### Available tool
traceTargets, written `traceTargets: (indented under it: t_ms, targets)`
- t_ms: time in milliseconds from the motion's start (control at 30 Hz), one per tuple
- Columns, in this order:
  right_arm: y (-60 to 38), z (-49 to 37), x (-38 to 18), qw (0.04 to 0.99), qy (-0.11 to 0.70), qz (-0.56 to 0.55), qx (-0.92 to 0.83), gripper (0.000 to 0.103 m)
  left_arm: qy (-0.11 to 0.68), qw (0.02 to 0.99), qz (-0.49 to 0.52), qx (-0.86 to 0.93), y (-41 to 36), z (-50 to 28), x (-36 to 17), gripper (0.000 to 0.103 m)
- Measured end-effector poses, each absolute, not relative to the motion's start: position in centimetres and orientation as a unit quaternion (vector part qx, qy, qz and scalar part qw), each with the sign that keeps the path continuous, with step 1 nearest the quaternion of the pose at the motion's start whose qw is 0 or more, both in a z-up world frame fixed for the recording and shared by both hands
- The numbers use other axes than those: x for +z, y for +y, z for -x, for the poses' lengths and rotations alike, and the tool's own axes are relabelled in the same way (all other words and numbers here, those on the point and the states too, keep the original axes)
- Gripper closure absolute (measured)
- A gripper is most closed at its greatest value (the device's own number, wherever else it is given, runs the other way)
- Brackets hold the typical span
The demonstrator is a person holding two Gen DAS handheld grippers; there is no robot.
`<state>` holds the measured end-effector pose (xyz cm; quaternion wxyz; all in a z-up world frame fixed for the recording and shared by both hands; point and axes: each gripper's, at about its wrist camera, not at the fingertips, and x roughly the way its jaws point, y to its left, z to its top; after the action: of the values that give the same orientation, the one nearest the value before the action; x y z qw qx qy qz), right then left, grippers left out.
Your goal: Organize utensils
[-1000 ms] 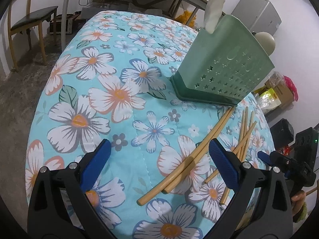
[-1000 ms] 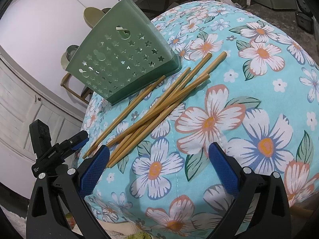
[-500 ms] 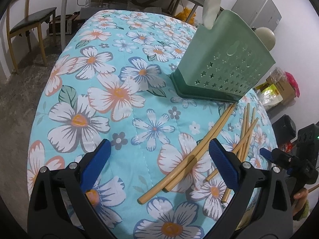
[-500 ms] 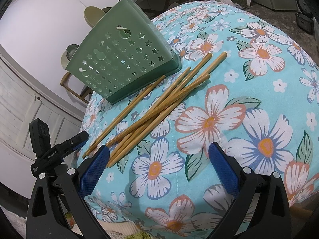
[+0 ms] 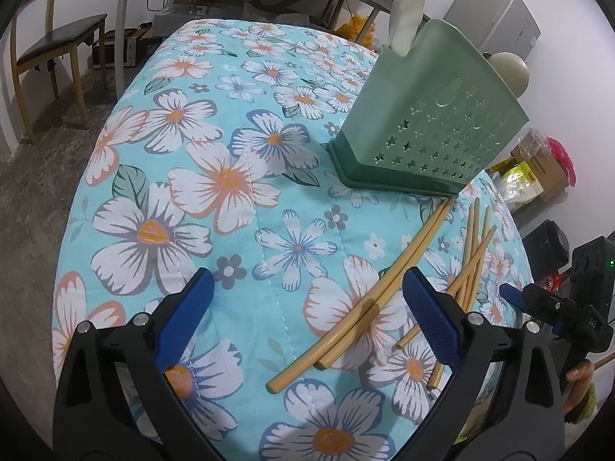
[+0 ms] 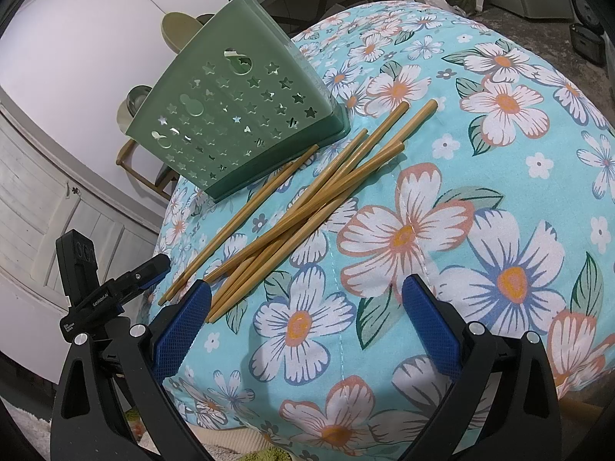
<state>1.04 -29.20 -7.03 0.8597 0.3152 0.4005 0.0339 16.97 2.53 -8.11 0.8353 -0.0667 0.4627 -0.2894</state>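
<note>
Chopsticks point(image 6: 307, 203) loose beside green holder point(image 6: 238, 115) on desk | light, stiff, smooth bamboo, likely slippery | I'd pinch mid-shaft | my left gripper point(image 5: 307, 319) and right gripper point(image 6: 307, 319) both spread, empty.

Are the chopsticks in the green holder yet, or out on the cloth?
Out: the chopsticks lie loose on the floral cloth beside the green holder.

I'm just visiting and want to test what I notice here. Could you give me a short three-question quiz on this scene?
1. True or false: the bamboo chopsticks lie loose on the floral cloth.
2. What colour is the utensil holder?
3. The left gripper and right gripper are: A) both open and empty, B) both holding chopsticks.

Key: 1 true; 2 green; 3 A.
</note>
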Motion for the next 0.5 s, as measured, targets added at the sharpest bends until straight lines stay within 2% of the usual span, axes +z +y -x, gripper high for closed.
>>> traceTargets:
  t_ms: [500]
  targets:
    - [-29.18,-0.99,-7.07,0.860,0.400,-0.315,0.034,0.006,0.459,0.838,0.062,-0.288,2.56,-16.94,-7.93,0.008]
